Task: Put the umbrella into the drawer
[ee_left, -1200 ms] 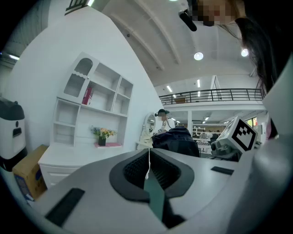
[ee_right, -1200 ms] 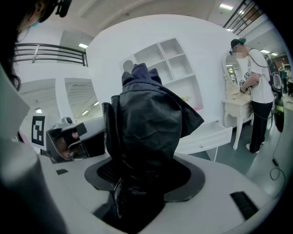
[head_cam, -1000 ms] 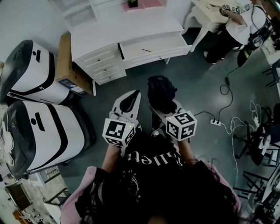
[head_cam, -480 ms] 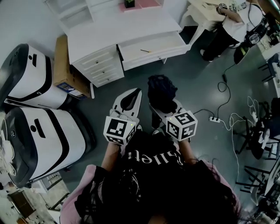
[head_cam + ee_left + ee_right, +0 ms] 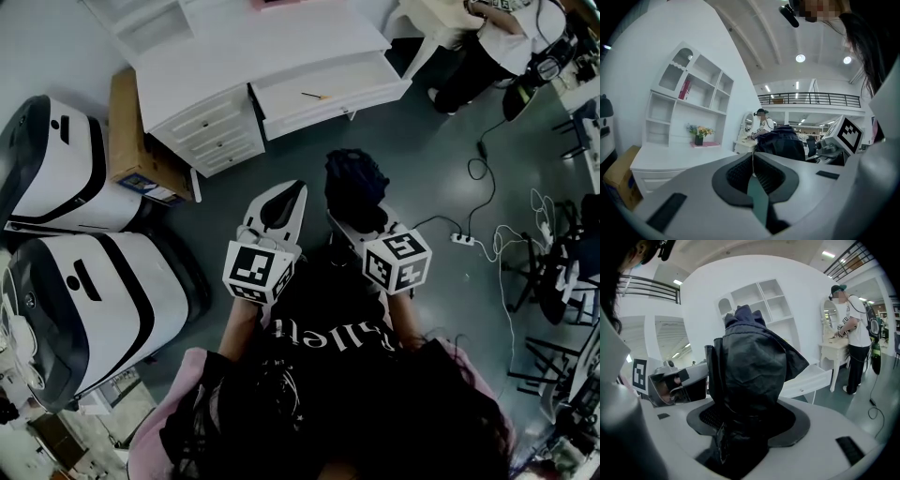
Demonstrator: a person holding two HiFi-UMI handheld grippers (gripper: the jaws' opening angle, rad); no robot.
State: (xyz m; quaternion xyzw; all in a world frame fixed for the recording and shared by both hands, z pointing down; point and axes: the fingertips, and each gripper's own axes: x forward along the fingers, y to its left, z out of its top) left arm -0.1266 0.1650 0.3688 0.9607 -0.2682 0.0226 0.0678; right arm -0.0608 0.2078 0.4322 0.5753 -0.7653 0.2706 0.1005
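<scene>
- The right gripper [image 5: 364,223] is clamped on a folded black umbrella [image 5: 353,185], held low in front of the person.
- In the right gripper view, the jaws pinch the lower end of the umbrella [image 5: 749,365]. Its long axis runs out along the jaws, with loose fabric bunched at the far end.
- The left gripper [image 5: 281,199] sits just beside it. Its 2 jaws are pressed together with nothing between them, as the left gripper view [image 5: 753,158] shows plainly.
- The open drawer [image 5: 361,77] of the white desk [image 5: 234,56] lies straight ahead of the umbrella. They are well apart, with bare floor between.
- The right gripper is the nearer 1 and already carries the load, so the move looks like a forward reach.
- Only the head view shows the drawer's inside, where a thin stick-like item [image 5: 313,96] lies.
- The right gripper view shows the drawer [image 5: 808,376] from the side, partly hidden behind the umbrella.
</scene>
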